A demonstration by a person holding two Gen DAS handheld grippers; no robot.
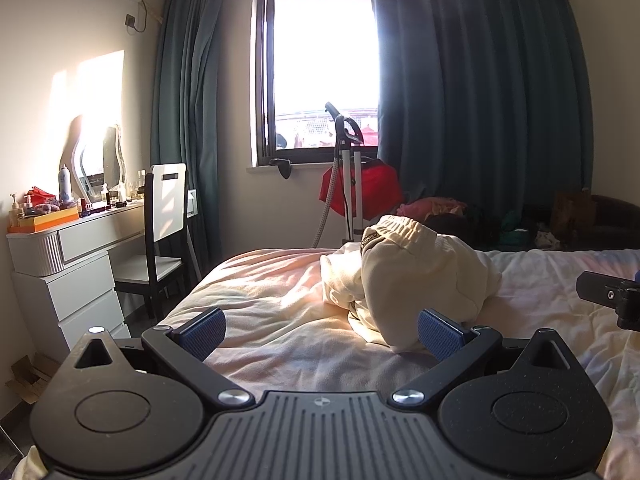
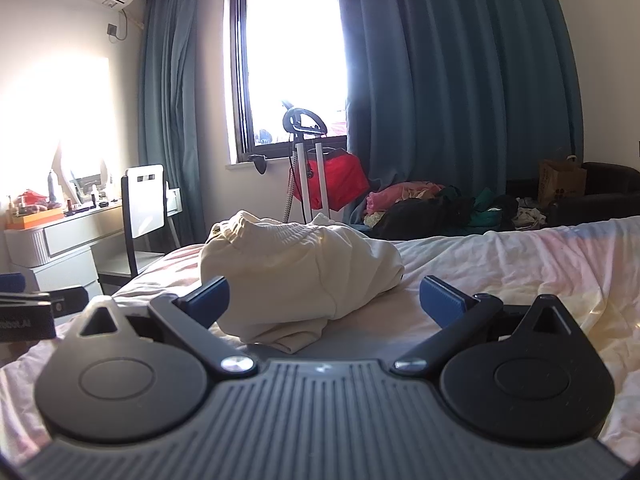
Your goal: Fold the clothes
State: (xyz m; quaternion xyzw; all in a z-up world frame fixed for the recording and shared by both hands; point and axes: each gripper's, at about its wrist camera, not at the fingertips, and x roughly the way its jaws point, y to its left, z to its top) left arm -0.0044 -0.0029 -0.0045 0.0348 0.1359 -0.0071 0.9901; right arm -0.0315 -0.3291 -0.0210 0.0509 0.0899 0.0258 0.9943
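Cream garment bunched in a heap mid-bed, toward the far edge, unfolded. Left gripper and right gripper low before it, jaws wide apart, empty, likely poised to spread it. Woven waistband label illegible; "…obot.AI" readable on the left gripper's body.

left gripper: jaws spread | right gripper: jaws spread

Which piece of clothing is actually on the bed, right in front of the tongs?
The cream garment, bunched on the bed sheet. The red one hangs by the window, and the pink one lies in the pile beyond the bed.
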